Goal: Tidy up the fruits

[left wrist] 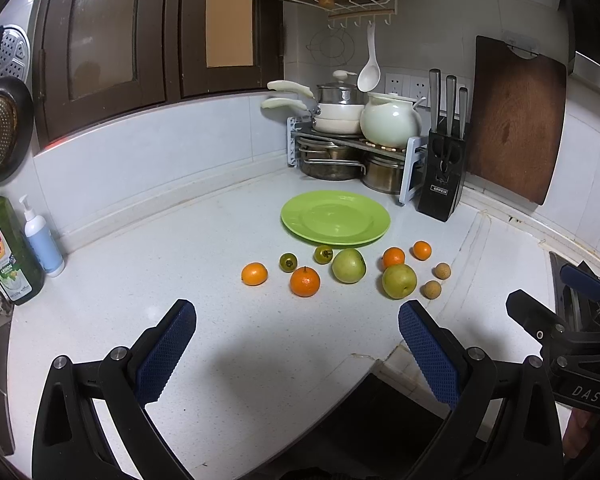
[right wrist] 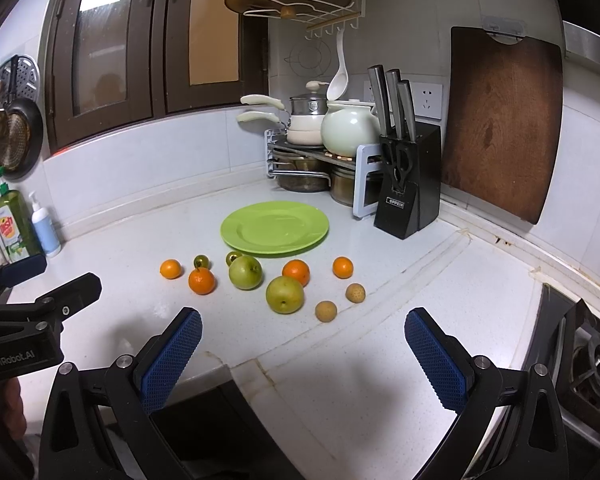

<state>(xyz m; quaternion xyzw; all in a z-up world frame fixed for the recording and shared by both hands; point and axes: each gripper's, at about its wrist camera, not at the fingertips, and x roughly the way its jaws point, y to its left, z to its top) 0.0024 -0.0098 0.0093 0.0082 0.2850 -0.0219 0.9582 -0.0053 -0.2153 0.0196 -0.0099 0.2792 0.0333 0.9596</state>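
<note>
Orange and green fruits well ahead of both wide-open, empty hand-held grippers.

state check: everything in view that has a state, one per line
left gripper: open, holding nothing
right gripper: open, holding nothing
green plate: empty, flat on the counter
fruits: all loose on the counter, none on the plate
cabinet doors: closed
knife block: three knives seated
cutting board: upright against the wall
</note>
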